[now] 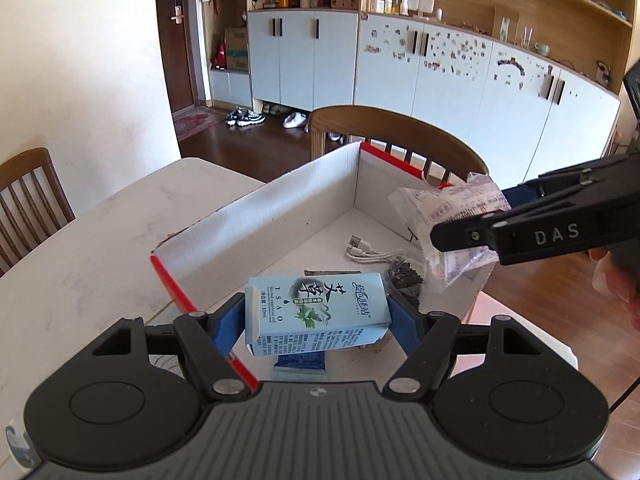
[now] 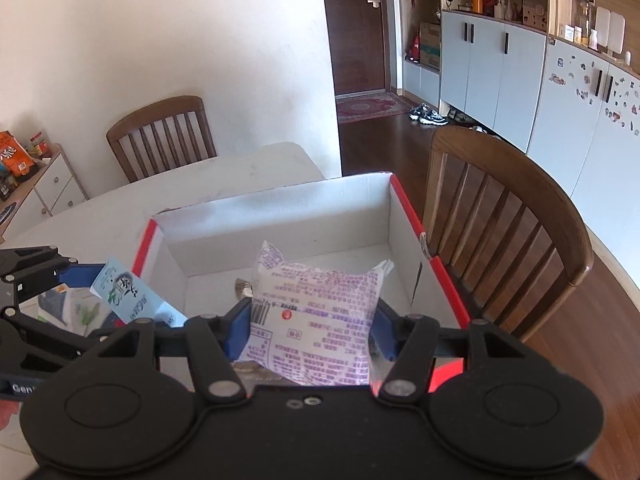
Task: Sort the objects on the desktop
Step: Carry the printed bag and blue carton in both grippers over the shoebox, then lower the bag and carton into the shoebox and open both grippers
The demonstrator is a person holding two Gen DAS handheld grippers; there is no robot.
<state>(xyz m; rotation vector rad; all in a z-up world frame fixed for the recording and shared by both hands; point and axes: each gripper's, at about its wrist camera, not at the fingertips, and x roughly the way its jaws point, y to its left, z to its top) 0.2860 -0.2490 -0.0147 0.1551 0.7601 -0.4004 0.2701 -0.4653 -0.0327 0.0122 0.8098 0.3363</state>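
Dining room, white tabletop (image 1: 80, 248), wooden chair (image 2: 516, 220) behind open cardboard box (image 1: 280, 208) with red outer edges. Left gripper (image 1: 318, 316) clamped on light-blue carton (image 1: 316, 312), held above box's near end. Right gripper (image 2: 310, 320) clamped on white plastic packet (image 2: 320, 320) with purple print, over box interior. Inside box: white USB cable (image 1: 372, 252), dark bag (image 1: 404, 280), possibly dried leaves, blue packet (image 1: 300, 364) under carton.

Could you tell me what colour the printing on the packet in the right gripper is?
Purple text on the white packet, with one small red dot; the right wrist view shows it best.
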